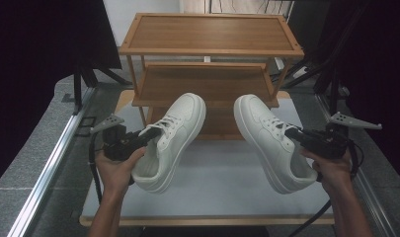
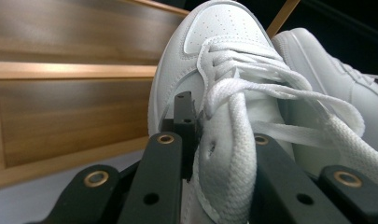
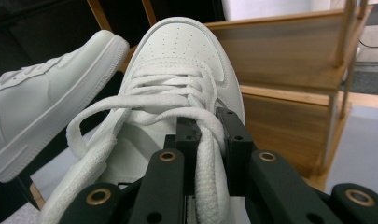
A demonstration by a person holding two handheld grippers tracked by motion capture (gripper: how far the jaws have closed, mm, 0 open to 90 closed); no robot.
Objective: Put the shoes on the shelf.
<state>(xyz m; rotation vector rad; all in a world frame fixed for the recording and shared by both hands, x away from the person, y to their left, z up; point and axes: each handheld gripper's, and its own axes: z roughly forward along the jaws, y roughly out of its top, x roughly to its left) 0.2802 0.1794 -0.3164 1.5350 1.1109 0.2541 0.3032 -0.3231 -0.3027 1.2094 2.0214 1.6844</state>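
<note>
Two white lace-up sneakers are held up above the table, toes toward the wooden shoe rack. My left gripper is shut on the left sneaker at its tongue and collar; in the left gripper view the jaws pinch the padded tongue of that sneaker beneath the laces. My right gripper is shut on the right sneaker, and in the right gripper view the jaws clamp the tongue and a lace of this sneaker. Each gripper view also shows the other sneaker alongside.
The rack has two wooden shelves, the lower shelf just behind the sneakers' toes. A pale table top lies below. A metal rail runs along the left side, and dark stands and curtains flank both sides.
</note>
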